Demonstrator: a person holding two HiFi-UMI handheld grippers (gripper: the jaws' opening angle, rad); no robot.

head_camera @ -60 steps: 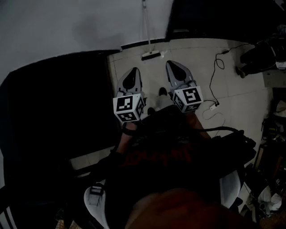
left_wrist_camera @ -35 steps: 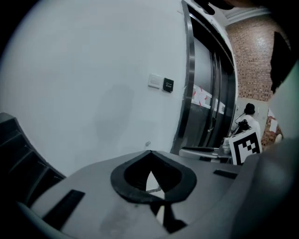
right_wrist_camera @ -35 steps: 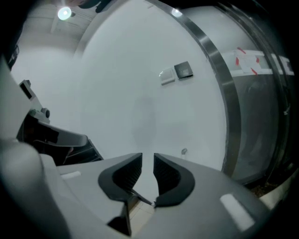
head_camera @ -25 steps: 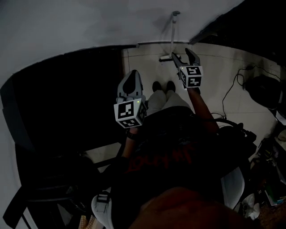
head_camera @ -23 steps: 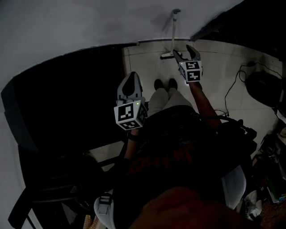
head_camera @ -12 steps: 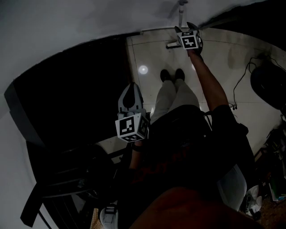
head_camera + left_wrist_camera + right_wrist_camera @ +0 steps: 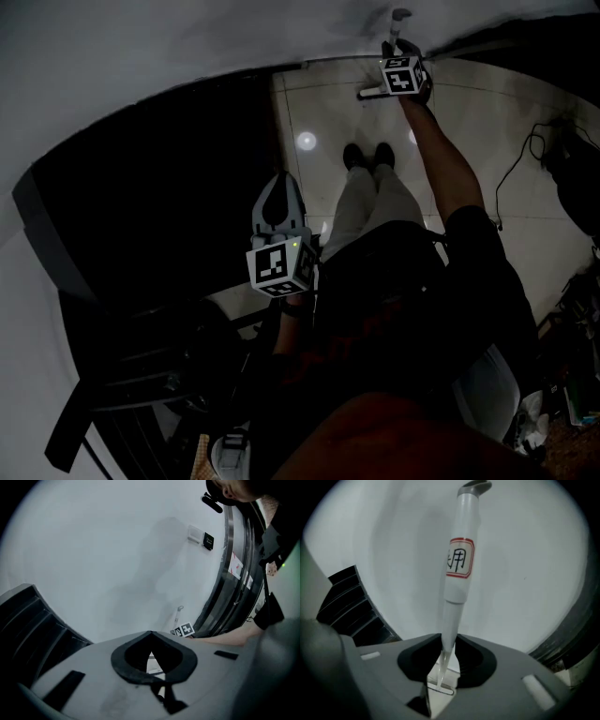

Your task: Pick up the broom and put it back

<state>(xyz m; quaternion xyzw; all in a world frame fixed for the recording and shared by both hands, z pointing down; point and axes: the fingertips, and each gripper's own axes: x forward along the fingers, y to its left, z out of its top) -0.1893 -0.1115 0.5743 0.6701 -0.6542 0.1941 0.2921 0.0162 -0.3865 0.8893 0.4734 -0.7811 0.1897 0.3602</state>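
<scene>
The broom (image 7: pixel 400 19) is a white stick with a red-framed label (image 7: pixel 459 563), and it leans upright against the white wall. Its head (image 7: pixel 370 92) rests on the tiled floor. My right gripper (image 7: pixel 398 52) is stretched out to it at arm's length. In the right gripper view the jaws are closing and hug the handle (image 7: pixel 449 641) low down, with a fingertip (image 7: pixel 464 645) against it. My left gripper (image 7: pixel 278 180) hangs near my left hip, shut with nothing in it (image 7: pixel 149 633). From the left gripper view the broom (image 7: pixel 177 616) shows small and far off.
A large black piece of furniture (image 7: pixel 141 187) fills the left side beside my legs and shoes (image 7: pixel 370 155). A cable (image 7: pixel 525 159) trails over the pale tiles at the right. A dark door frame (image 7: pixel 229 573) stands to the right of the broom.
My right gripper has gone forward and down to the broom and its jaws have come in round the handle. The left gripper has sunk a little beside my hip.
</scene>
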